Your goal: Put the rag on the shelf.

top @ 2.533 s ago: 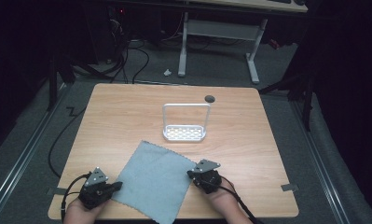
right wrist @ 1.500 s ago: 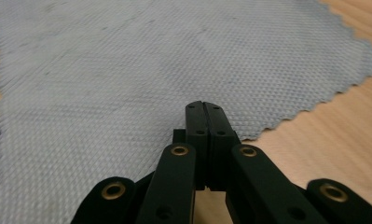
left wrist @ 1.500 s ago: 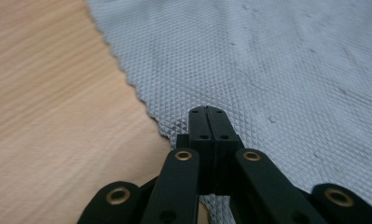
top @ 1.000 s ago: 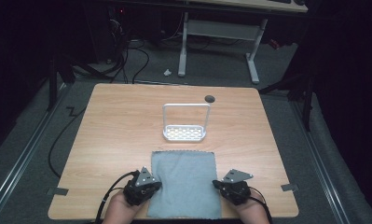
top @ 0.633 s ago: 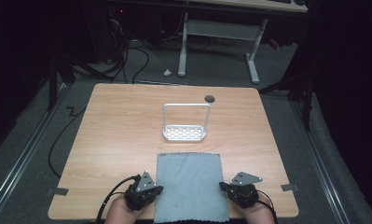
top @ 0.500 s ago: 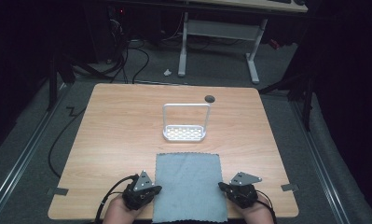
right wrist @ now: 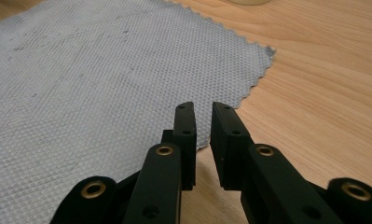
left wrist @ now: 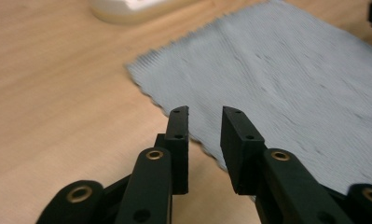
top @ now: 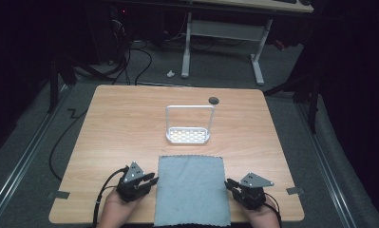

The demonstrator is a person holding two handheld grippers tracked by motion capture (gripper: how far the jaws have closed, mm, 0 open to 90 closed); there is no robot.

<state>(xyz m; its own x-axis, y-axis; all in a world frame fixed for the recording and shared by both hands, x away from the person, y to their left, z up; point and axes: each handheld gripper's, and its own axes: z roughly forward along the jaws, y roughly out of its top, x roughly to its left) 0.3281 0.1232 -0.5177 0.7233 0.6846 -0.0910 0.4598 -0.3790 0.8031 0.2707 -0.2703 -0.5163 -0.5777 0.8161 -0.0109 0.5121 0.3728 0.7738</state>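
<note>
A grey cloth (top: 192, 190) lies flat and square to the table's front edge. My left gripper (top: 151, 180) sits at the cloth's left edge, its jaws apart with nothing between them. In the left gripper view the left gripper (left wrist: 204, 112) hovers just over the scalloped edge of the cloth (left wrist: 291, 79). My right gripper (top: 230, 184) sits at the cloth's right edge. In the right gripper view the right gripper (right wrist: 203, 107) shows a narrow gap between its jaws, above the edge of the cloth (right wrist: 90, 79), which lies flat beneath.
A white rack (top: 188, 136) with a tall wire handle stands mid-table behind the cloth. A dark round hole (top: 213, 100) marks the wooden table (top: 120, 128) near its far edge. Bare wood lies left and right of the cloth.
The cloth, diagonal 2.5 s ago, was turned square and drawn toward the front edge. Both grippers moved with it to its sides. In the last half second little has moved.
</note>
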